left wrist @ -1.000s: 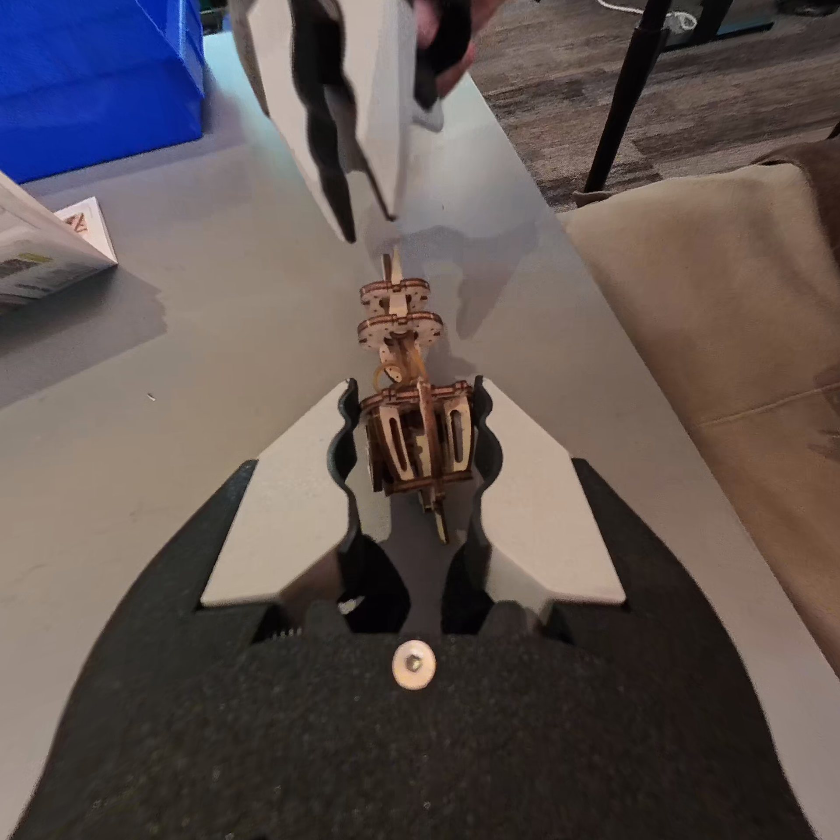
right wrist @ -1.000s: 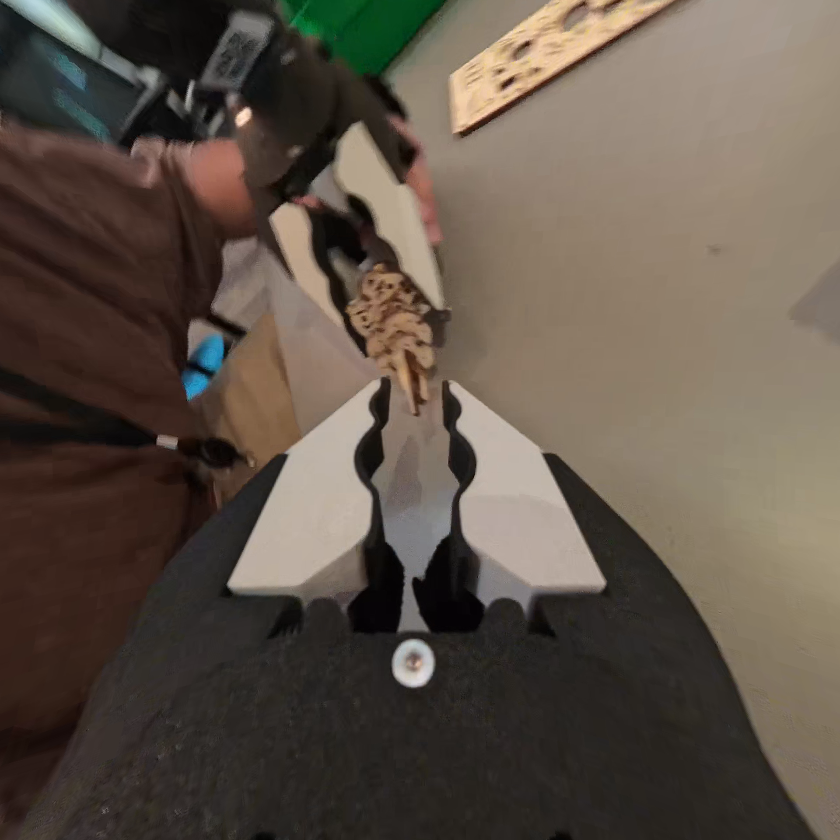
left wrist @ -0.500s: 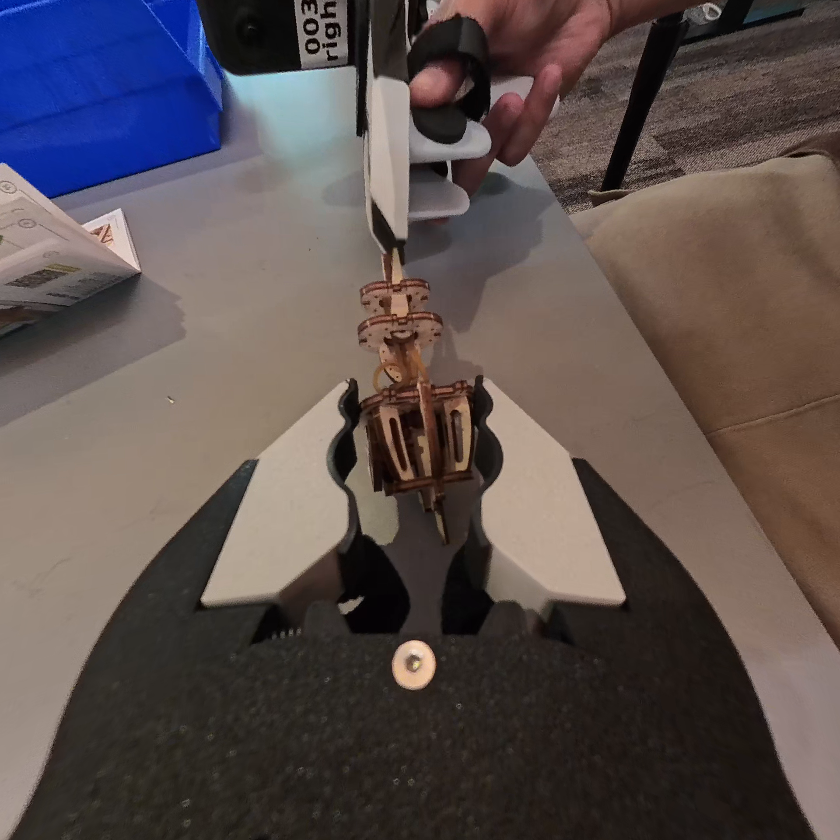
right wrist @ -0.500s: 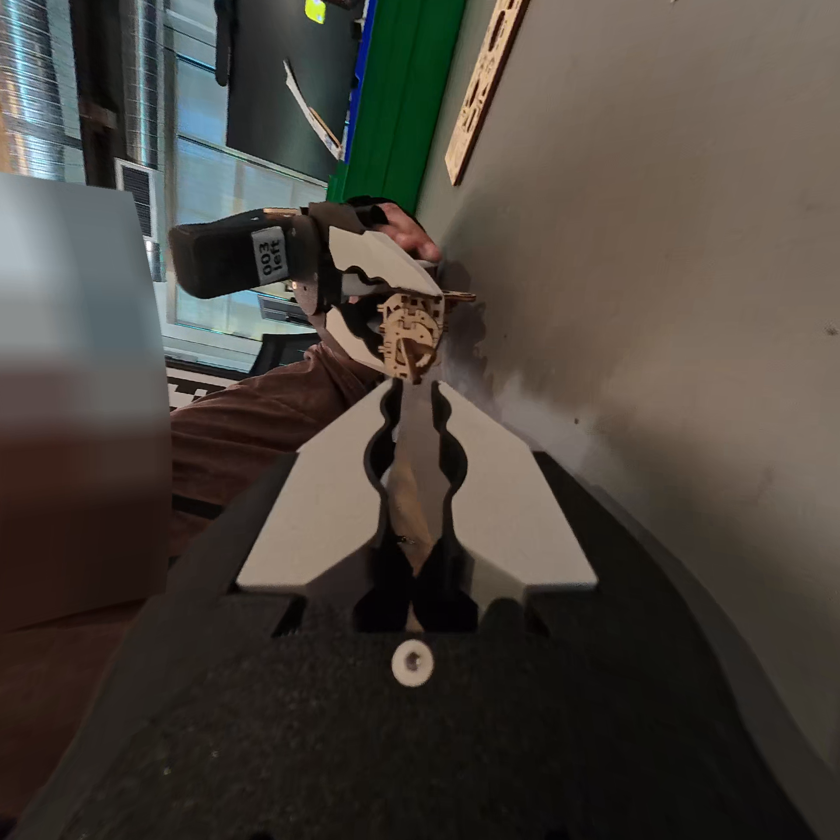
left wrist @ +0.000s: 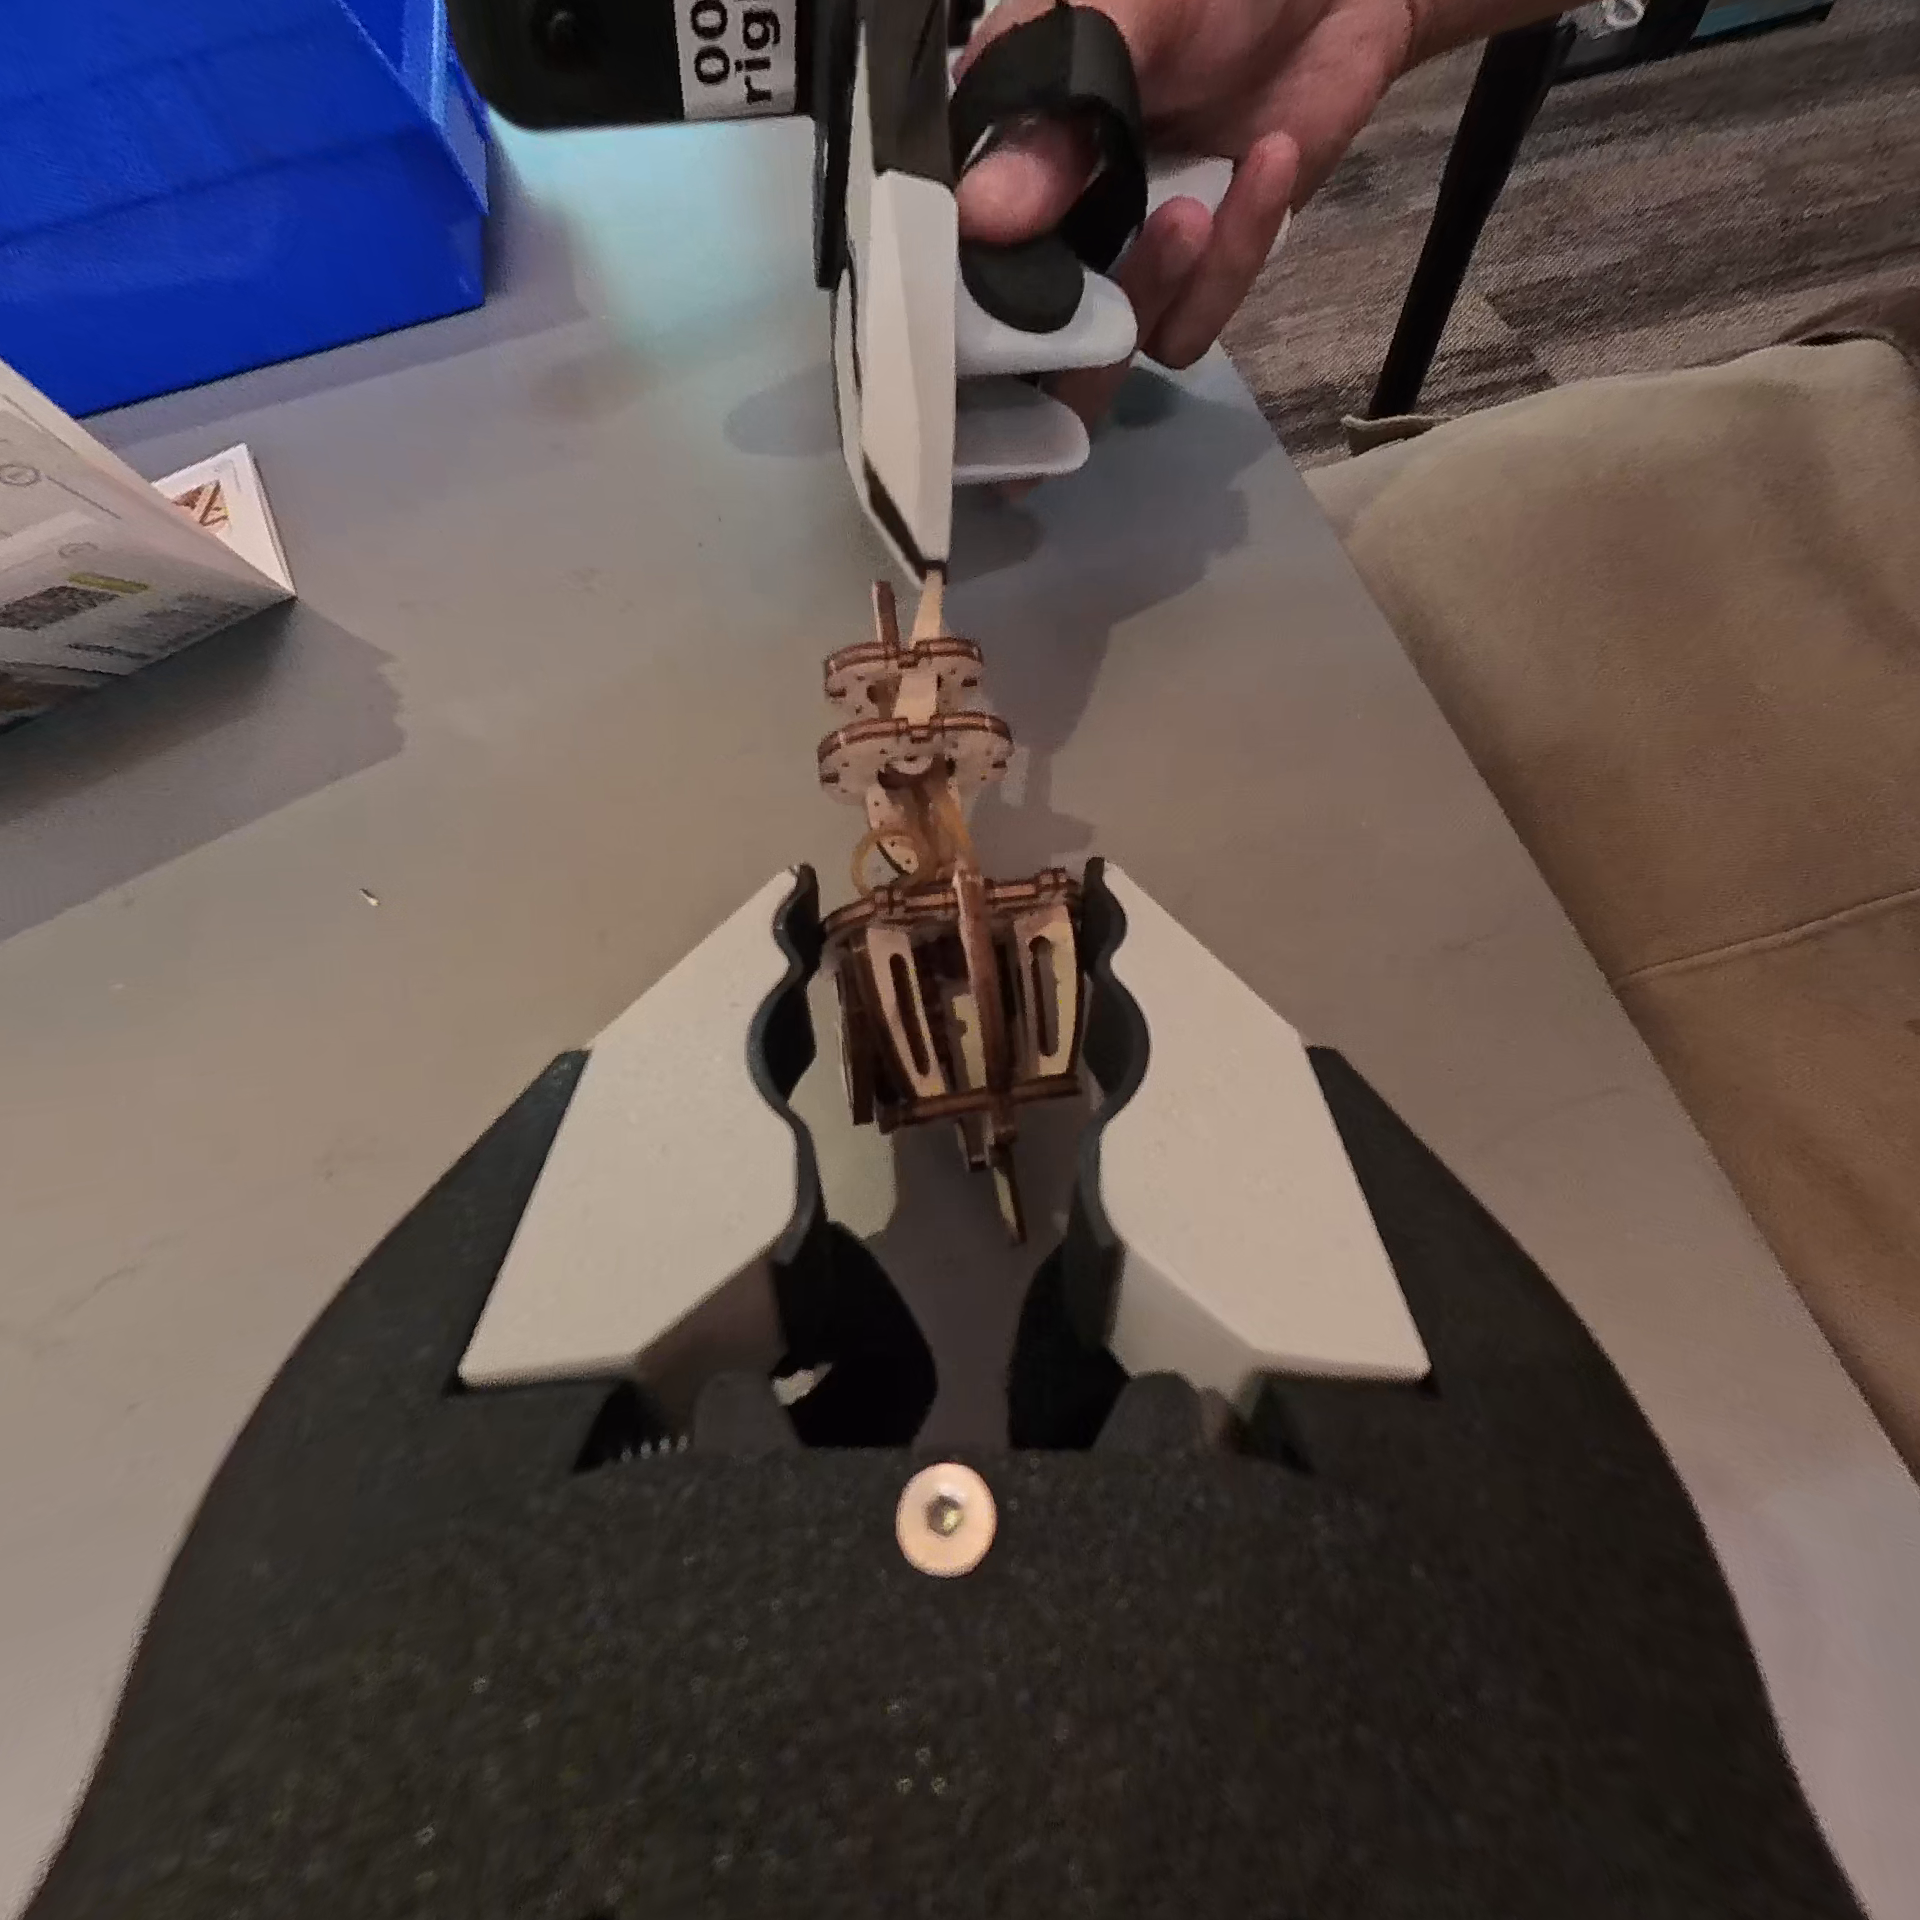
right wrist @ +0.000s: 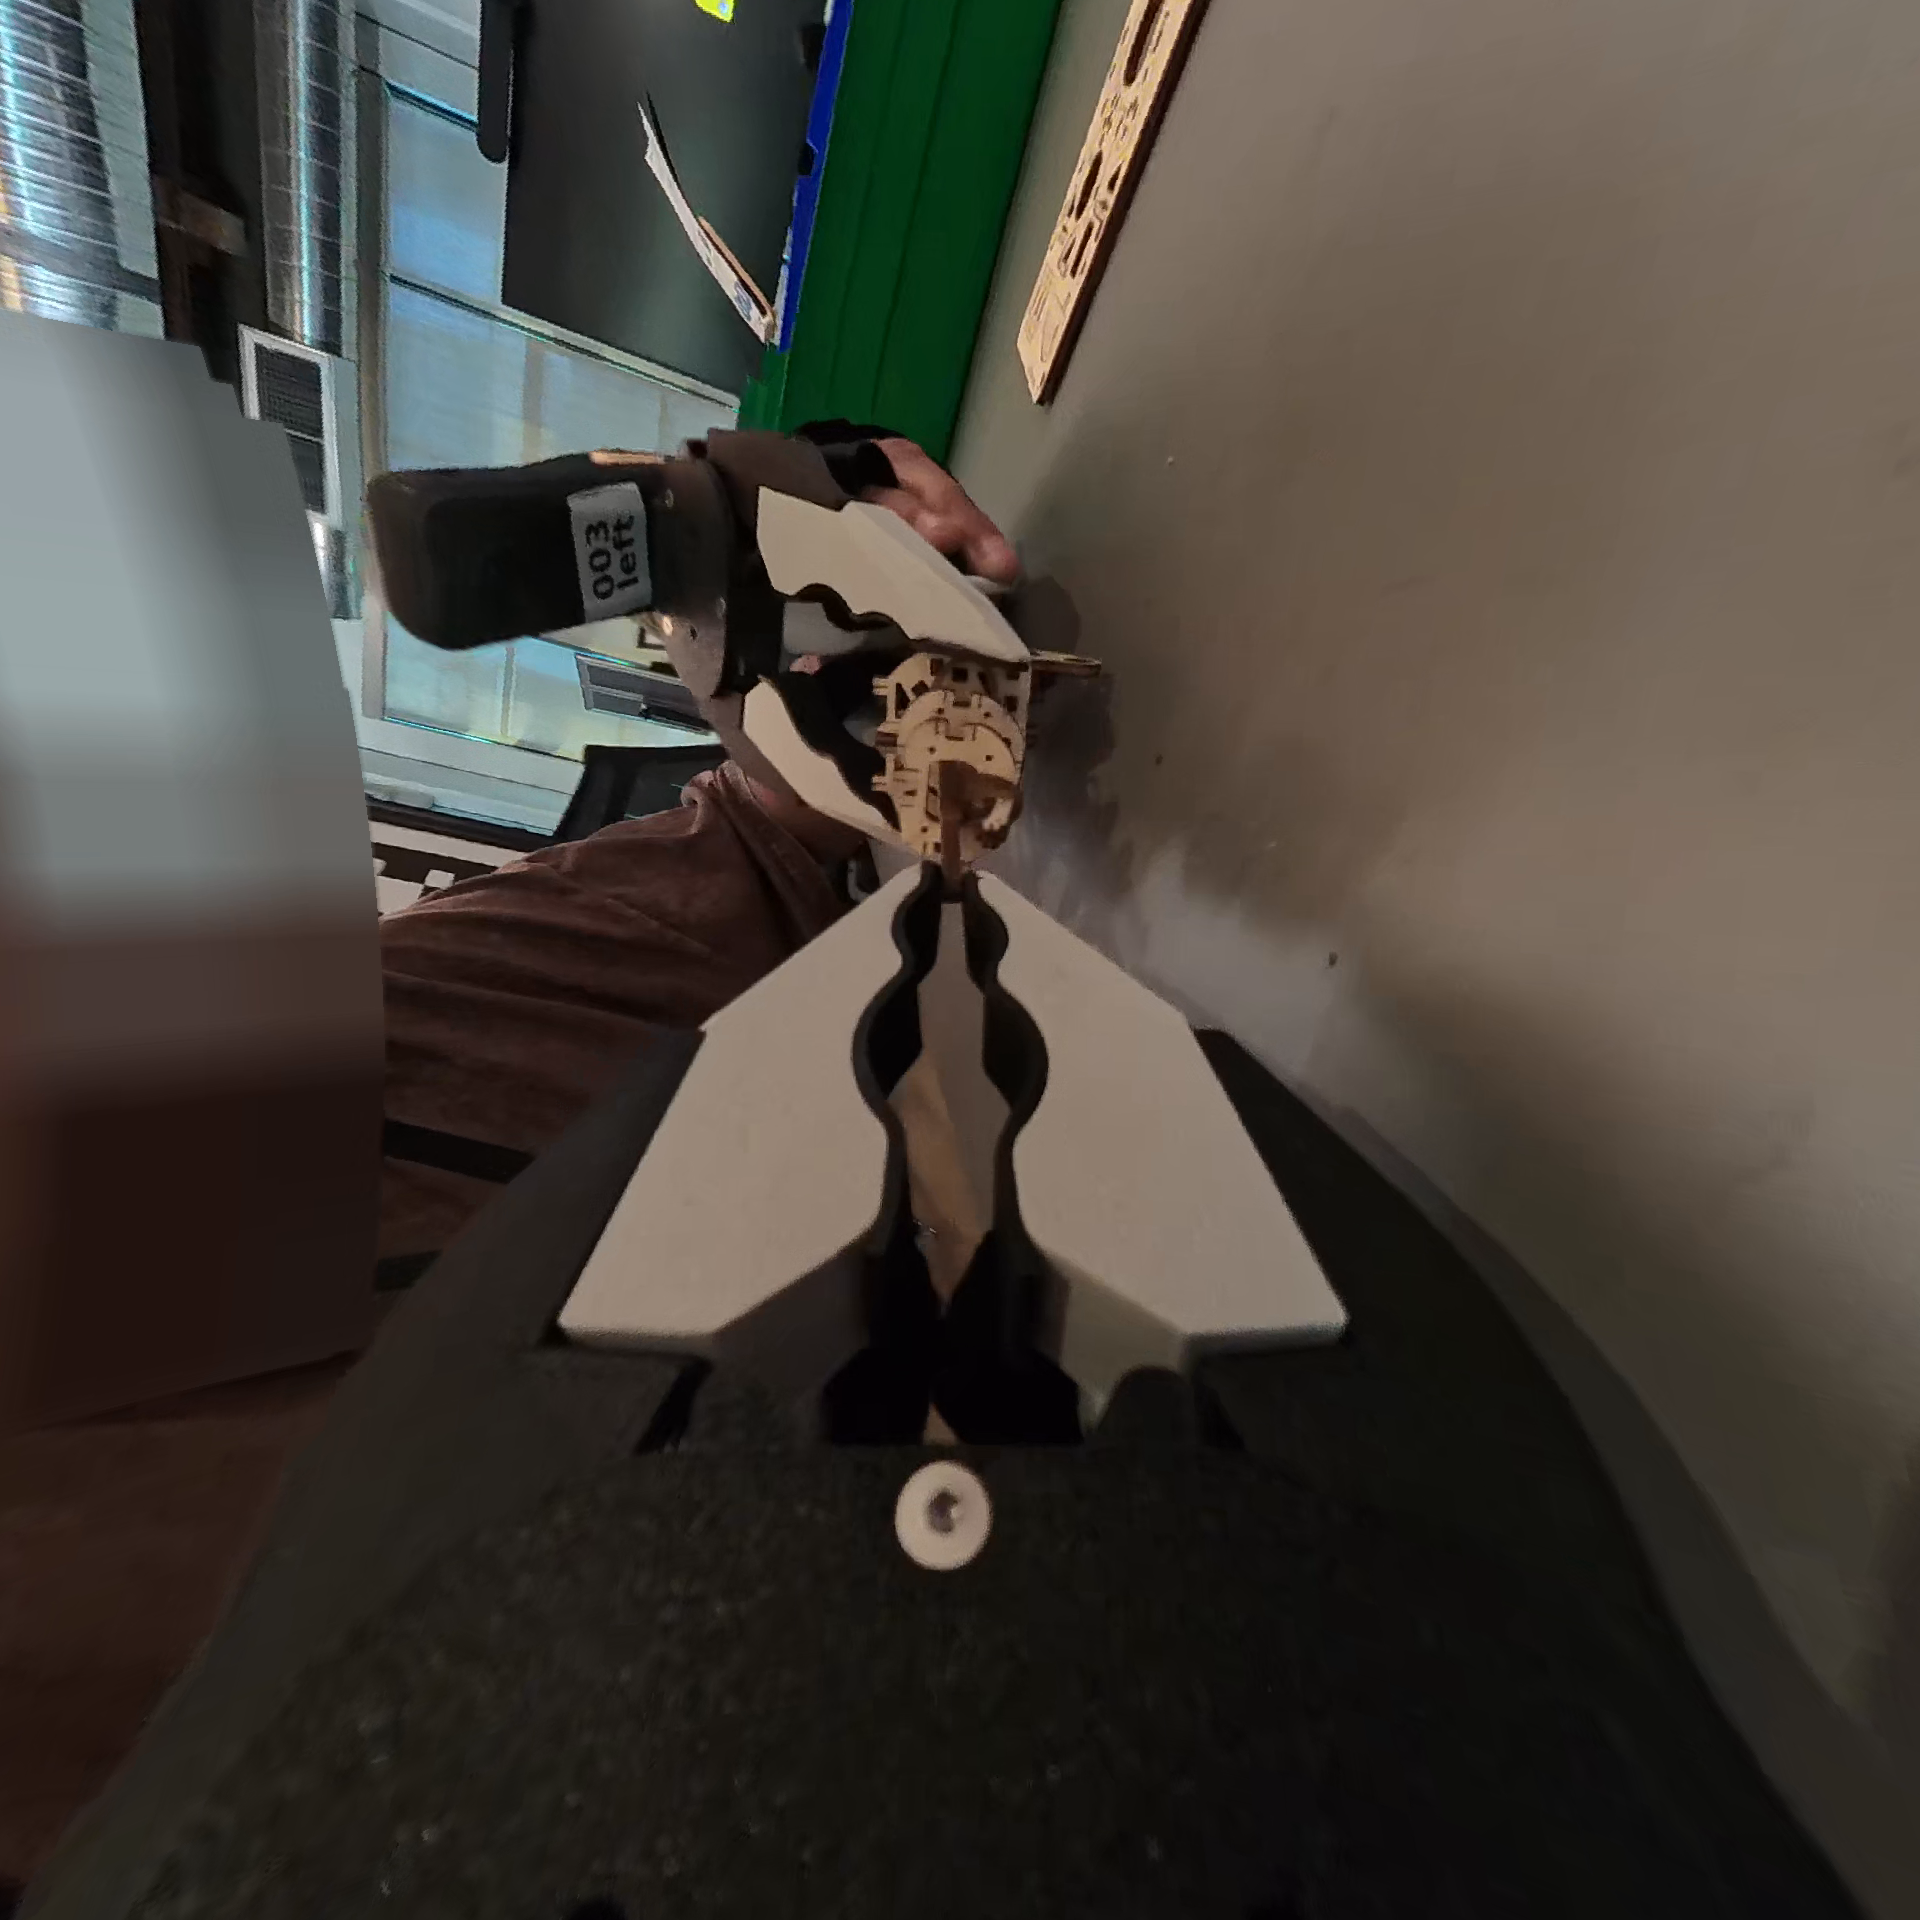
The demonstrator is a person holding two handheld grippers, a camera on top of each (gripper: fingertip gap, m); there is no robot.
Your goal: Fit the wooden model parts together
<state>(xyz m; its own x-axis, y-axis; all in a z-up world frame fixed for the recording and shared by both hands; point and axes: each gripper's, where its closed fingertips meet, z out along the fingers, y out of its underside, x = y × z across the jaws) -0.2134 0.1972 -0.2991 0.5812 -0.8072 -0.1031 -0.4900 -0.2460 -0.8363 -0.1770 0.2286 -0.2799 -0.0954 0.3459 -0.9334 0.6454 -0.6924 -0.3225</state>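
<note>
My left gripper (left wrist: 945,883) is shut on the boxy rear block of a small wooden model (left wrist: 956,997) and holds it just above the grey table (left wrist: 416,831). The model's two round plates (left wrist: 914,743) point away from me. My right gripper (right wrist: 948,878) comes in from the far side and is shut on a thin wooden stick (right wrist: 948,836) at the model's front end. In the left wrist view it shows edge-on, with its tips (left wrist: 928,556) on that stick (left wrist: 925,623). The right wrist view shows the model (right wrist: 951,727) head-on between the left gripper's fingers (right wrist: 883,561).
A blue bin (left wrist: 208,187) stands at the far left and an open instruction booklet (left wrist: 104,582) lies in front of it. A beige cushion (left wrist: 1662,727) borders the table's right edge. A black stand leg (left wrist: 1455,208) rises behind. A wooden part sheet (right wrist: 1101,187) lies farther along the table. Across from one pair of fingers to the other is roughly 6 centimetres.
My right gripper has rolled on its side, come down to the model's front end and narrowed its jaws onto the stick. My left gripper has kept its hold on the model.
</note>
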